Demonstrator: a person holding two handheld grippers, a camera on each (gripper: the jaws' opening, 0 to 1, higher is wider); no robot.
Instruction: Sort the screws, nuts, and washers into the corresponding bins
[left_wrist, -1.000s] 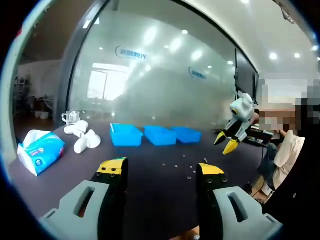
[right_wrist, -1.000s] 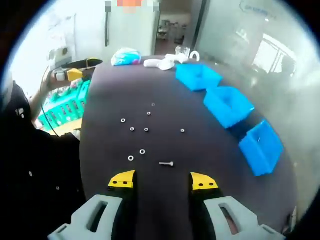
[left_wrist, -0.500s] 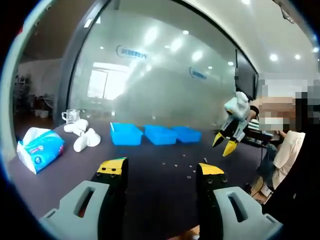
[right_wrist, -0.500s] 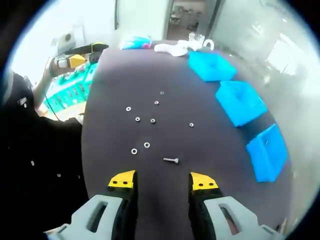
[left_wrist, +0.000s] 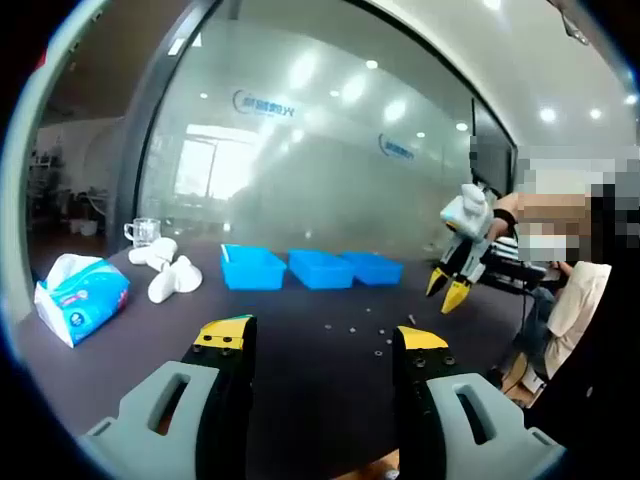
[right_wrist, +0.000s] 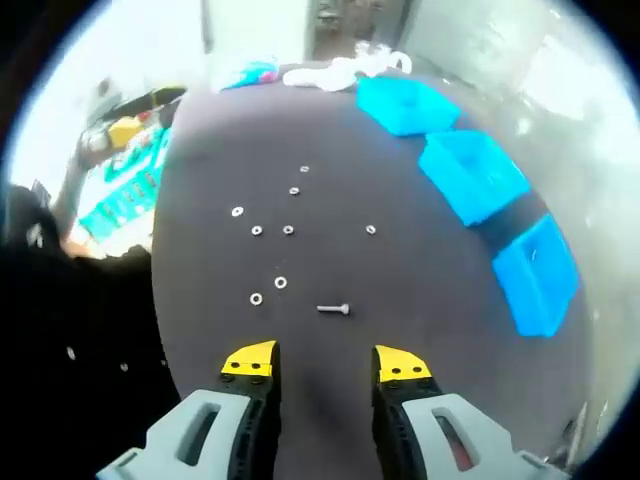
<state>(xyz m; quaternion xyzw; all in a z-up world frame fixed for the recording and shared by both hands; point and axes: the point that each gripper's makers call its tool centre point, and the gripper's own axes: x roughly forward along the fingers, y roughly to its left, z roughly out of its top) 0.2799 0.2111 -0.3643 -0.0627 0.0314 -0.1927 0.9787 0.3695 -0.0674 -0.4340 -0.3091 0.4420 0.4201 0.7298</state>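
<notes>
Sorting looks unstarted, in our judgement: the hardware lies loose on the dark surface (right_wrist: 420, 290). In the right gripper view we count one screw (right_wrist: 334, 309) just ahead of the right gripper (right_wrist: 325, 361), plus several small round pieces (right_wrist: 280, 283) beyond it, nuts or washers; we cannot tell which. The three blue bins (right_wrist: 472, 176) stand in a row, well apart from the parts; what they hold is not visible. Right jaws are parted, holding nothing. The left gripper (left_wrist: 320, 336) is likewise parted and empty.

The left gripper view adds a low side look: tissue pack (left_wrist: 80, 298), white objects (left_wrist: 172, 282), a glass cup (left_wrist: 143, 234), and the right gripper hanging above the surface's far side. The right gripper view alone resolves individual parts.
</notes>
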